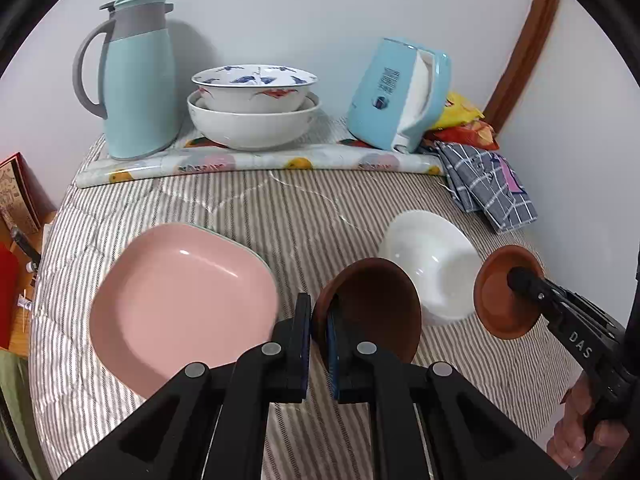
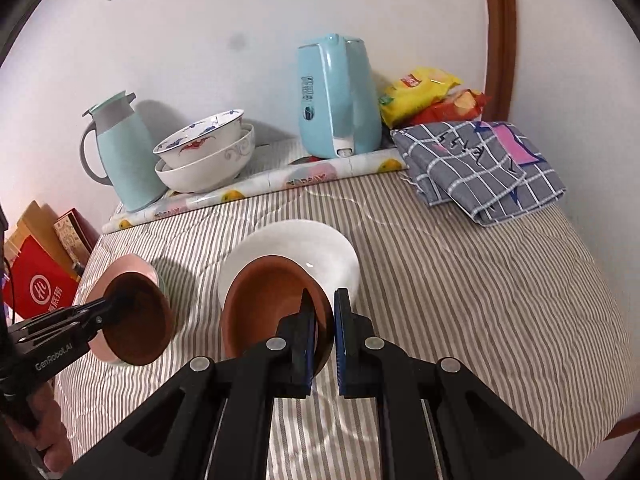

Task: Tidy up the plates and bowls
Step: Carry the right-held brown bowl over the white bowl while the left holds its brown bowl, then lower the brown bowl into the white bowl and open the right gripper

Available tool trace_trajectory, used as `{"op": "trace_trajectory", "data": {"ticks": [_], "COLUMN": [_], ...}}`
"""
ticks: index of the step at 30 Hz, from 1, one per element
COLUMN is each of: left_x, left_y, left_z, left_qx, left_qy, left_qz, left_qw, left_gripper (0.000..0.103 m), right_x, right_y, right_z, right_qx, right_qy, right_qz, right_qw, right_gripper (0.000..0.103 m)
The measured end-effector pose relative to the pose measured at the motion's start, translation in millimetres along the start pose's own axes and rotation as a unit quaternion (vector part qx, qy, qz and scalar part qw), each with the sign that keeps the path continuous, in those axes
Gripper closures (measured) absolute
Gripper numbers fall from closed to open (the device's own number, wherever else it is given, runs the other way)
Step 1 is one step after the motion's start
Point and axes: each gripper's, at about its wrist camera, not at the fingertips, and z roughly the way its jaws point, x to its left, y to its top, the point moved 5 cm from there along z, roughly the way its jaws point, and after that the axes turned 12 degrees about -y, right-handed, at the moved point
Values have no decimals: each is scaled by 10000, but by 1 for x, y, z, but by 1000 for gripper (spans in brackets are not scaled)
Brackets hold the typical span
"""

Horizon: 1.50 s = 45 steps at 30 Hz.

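Observation:
My left gripper (image 1: 319, 316) is shut on the rim of a brown bowl (image 1: 376, 308) and holds it tilted above the striped cloth, beside a pink square plate (image 1: 180, 300). My right gripper (image 2: 324, 312) is shut on the rim of a second brown bowl (image 2: 268, 304), held over a white bowl (image 2: 320, 248). The left-held brown bowl (image 2: 138, 320) shows in the right wrist view in front of the pink plate (image 2: 136, 266). The right-held brown bowl (image 1: 500, 300) and the white bowl (image 1: 436, 264) show in the left wrist view.
At the back stand a light-blue thermos jug (image 1: 136, 80), two stacked patterned bowls (image 1: 254, 108) and a blue kettle (image 2: 340, 100) on a fruit-print mat (image 1: 260, 164). A folded checked cloth (image 2: 484, 168) and snack bags (image 2: 432, 96) lie at the back right. Boxes (image 2: 40, 272) stand left.

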Motion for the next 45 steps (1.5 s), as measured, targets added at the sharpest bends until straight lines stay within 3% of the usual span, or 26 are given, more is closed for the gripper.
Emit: {"op": "trace_trajectory", "data": {"ticks": [21, 45], "left_x": [37, 48], "left_y": [36, 42], "left_z": [24, 33], "left_qx": [-14, 18], "left_qy": [79, -15], "left_qz": [-167, -217], "left_qw": [9998, 9998], "left_gripper": [95, 95], "right_x": [32, 40], "right_y": [11, 11], "right_z": [75, 100], "right_qx": [589, 1023], "right_qy": [-248, -371], "right_qz": [-379, -600], "right_qw": [9972, 9923], "right_gripper": [94, 94]}}
